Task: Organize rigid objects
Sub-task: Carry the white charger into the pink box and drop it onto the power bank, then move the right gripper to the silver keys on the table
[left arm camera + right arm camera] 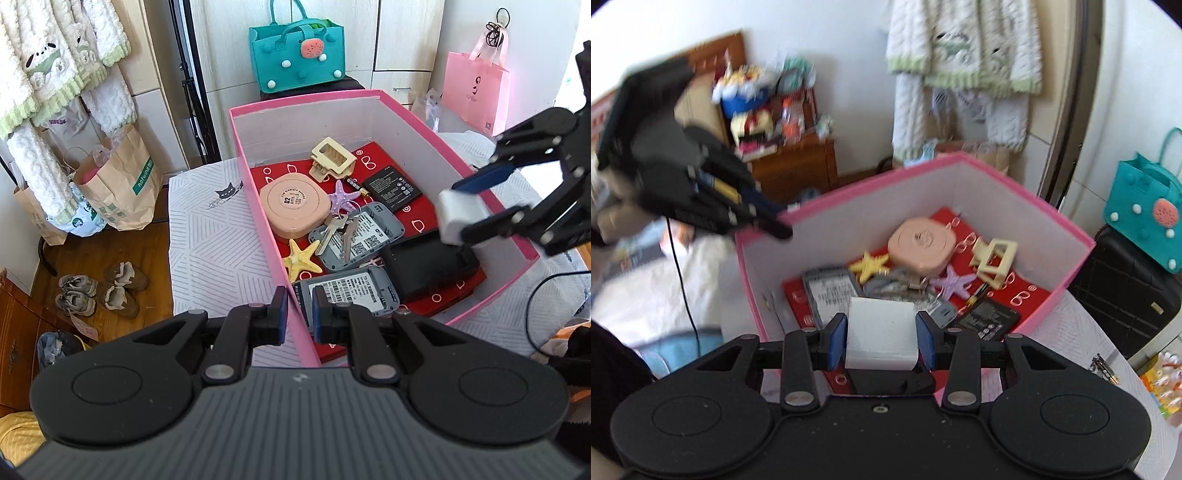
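Now right gripper (881, 334) clamps smooth white block (881, 334) over pink box (1015, 192).

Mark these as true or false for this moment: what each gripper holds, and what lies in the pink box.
1. The right gripper holds a white block between its fingers. True.
2. The left gripper is clamped on the box wall. True.
3. The pink box is empty. False: it holds several items, including a peach round case and keys.
4. Both starfish are yellow. False: one starfish is yellow, the other purple.
5. The cream hair claw lies outside the box. False: it lies inside it.
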`<state>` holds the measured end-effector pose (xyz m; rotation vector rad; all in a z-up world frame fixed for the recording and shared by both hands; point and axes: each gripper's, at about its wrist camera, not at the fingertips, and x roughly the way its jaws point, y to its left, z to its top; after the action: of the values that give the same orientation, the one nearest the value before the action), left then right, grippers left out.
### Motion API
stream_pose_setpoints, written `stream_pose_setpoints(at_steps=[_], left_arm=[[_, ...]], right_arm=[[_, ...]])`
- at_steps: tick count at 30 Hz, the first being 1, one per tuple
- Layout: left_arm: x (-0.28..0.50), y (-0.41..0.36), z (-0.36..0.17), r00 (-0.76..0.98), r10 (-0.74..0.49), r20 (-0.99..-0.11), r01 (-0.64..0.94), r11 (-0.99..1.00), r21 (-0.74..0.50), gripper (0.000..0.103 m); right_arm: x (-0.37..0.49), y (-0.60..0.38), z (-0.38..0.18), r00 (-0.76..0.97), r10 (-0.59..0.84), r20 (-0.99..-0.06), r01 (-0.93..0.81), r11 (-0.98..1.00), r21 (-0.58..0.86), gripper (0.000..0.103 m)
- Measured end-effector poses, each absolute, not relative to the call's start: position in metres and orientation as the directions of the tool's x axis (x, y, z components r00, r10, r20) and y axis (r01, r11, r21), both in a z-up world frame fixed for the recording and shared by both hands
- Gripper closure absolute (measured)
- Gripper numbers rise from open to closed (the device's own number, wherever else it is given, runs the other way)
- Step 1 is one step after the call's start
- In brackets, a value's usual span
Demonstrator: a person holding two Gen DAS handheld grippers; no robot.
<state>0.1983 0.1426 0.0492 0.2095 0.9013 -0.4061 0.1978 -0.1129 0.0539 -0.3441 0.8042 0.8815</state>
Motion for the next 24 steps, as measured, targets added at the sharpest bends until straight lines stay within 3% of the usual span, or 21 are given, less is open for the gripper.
stream_pose_setpoints(at_steps=[14, 16, 19, 22, 24], left_arm=[[0.199, 0.145, 0.051, 0.547, -0.267, -0.794, 0.427, 0.904, -0.01, 0.092], [0.199, 0.146, 0.051, 0.548, -0.264, -0.794, 0.427, 0.904, -0.005, 0.092], [0.2, 0.146, 0.051, 0.548, -0.262, -0.794, 0.426, 0.905, -0.005, 0.092], [0.2, 0.145, 0.051, 0.548, -0.264, -0.794, 0.428, 0.904, -0.006, 0.092], [0.2, 0.145, 0.051, 0.55, -0.26, -0.794, 0.425, 0.905, -0.002, 0.092]], right_arm=[[0.198, -0.195, 0.072, 0.572, 0.544, -0.614, -0.611, 0.782, 0.124, 0.054], [0.196, -0.218, 0.07, 0.628, 0.51, -0.587, -0.544, 0.828, 0.137, 0.053], [0.187, -0.249, 0.059, 0.714, 0.423, -0.558, -0.448, 0.889, 0.1, 0.042], [0.178, -0.264, 0.043, 0.782, 0.234, -0.578, -0.313, 0.949, -0.038, 0.042], [0.174, -0.271, 0.03, 0.782, 0.189, -0.594, -0.278, 0.959, -0.061, 0.042]])
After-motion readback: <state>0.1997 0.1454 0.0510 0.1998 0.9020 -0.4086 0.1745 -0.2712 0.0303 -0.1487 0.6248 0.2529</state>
